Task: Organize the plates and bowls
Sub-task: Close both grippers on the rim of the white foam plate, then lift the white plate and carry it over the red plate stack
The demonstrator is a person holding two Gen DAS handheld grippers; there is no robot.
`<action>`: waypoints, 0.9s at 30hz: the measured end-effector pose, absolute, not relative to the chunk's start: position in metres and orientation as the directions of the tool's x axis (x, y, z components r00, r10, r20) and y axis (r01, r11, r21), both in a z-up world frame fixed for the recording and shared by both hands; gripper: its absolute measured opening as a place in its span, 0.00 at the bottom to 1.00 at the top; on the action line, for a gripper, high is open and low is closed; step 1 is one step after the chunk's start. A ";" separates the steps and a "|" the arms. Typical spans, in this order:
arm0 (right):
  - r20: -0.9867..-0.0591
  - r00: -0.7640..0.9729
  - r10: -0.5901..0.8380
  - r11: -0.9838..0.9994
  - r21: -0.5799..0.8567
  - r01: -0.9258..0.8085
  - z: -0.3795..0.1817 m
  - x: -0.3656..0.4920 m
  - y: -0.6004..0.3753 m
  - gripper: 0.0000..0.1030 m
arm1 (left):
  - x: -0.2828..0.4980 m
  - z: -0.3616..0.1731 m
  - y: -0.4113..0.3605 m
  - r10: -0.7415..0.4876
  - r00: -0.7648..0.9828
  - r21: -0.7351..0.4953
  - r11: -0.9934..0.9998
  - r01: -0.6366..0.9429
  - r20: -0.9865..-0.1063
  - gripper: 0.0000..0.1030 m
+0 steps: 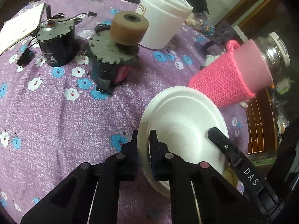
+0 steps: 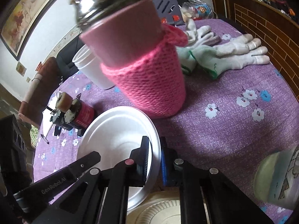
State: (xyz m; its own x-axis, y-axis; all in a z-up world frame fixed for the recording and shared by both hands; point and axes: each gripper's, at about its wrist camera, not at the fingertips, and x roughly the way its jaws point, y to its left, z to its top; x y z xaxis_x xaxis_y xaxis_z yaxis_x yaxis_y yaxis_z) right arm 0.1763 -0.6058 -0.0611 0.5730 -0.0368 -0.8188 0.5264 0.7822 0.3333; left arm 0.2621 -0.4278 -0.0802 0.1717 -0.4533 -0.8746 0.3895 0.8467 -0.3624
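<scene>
A white foam plate [image 1: 184, 123] is held above the purple flowered tablecloth [image 1: 56, 112]. My left gripper [image 1: 143, 143] is shut on its left rim. My right gripper [image 2: 156, 149] is shut on its right rim; the plate also shows in the right wrist view [image 2: 115, 130]. The right gripper's finger [image 1: 222, 145] shows across the plate in the left view, and the left gripper's finger [image 2: 82, 166] shows in the right view. Under the plate lies a cream fluted paper plate [image 2: 158, 212], partly hidden by the grippers.
A jar in a pink knitted sleeve [image 2: 147, 78] stands just behind the plate. A white tub [image 1: 162, 16], two motors [image 1: 56, 43] [image 1: 112, 57], white gloves [image 2: 233, 54] and a patterned bowl [image 2: 278, 177] lie around it.
</scene>
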 end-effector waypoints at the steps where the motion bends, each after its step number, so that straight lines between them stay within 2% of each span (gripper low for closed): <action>1: -0.817 0.576 -0.034 0.780 0.338 0.526 -0.060 0.176 -0.605 0.11 | 0.262 -0.079 -0.425 -0.460 0.167 -0.371 0.844 0.386 -0.872 0.08; 14: -0.744 0.664 0.069 0.790 0.447 0.419 -0.018 0.142 -0.554 0.10 | 0.208 -0.020 -0.341 -0.450 0.310 -0.336 0.871 0.357 -0.837 0.08; 27: -0.674 0.724 0.146 0.826 0.486 0.286 0.013 0.030 -0.440 0.08 | 0.090 0.013 -0.234 -0.413 0.460 -0.253 0.894 0.370 -0.786 0.08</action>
State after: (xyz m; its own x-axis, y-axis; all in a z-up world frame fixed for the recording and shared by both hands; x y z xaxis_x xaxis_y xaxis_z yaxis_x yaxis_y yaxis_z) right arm 0.0300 -0.4404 0.0130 0.7243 0.1464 -0.6738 0.2856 0.8258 0.4864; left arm 0.0902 -0.2344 0.0130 0.4604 -0.4134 -0.7856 0.3701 0.8937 -0.2534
